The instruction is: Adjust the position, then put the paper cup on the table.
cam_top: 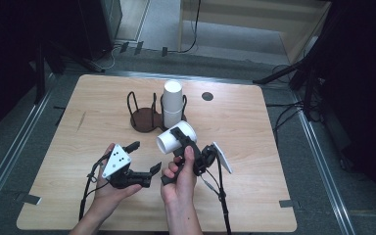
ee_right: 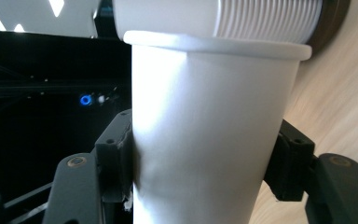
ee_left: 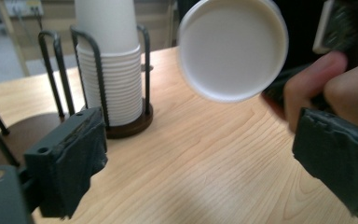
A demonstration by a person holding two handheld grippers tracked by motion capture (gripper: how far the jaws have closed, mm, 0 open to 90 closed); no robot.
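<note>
Left gripper (cam_top: 144,159): held in the person's left hand (cam_top: 108,188) at about 7 o'clock on the table (cam_top: 235,147). Its jaws are spread wide, with nothing between them but bare wood, as is seen in the left gripper view.

Left gripper's plate: the grey three-cornered plate, marked with dots, is turned up toward the high camera.

Rack (cam_top: 149,115): a dark round base with upright wire hoops is set at about 12 o'clock from the grippers, toward the far side of the table. The left bay is seen empty.

Stack of cups (cam_top: 172,100): white cups, nested, are stood upright in the rack's right bay. In the left gripper view (ee_left: 107,60) their ribbed rims are seen packed one above another, between the wire hoops.

White cup (cam_top: 176,137): carried off the table, tilted on its side, just at 6 o'clock of the stack. Its round end is turned toward the left gripper and appears in that gripper's view at about 1 o'clock (ee_left: 233,49).

Right gripper (cam_top: 186,142): held in the person's right hand (cam_top: 178,178) at about 6 o'clock on the table, just right of the left gripper. Its jaws are pinched on the white cup's wall; in the right gripper view (ee_right: 205,140) a pad (ee_right: 116,154) is seen pressed against each side, and the wall is slightly dented at the left pad.

Table hole (cam_top: 207,96): a small dark round opening is seen at about 1 o'clock, right of the rack.
</note>
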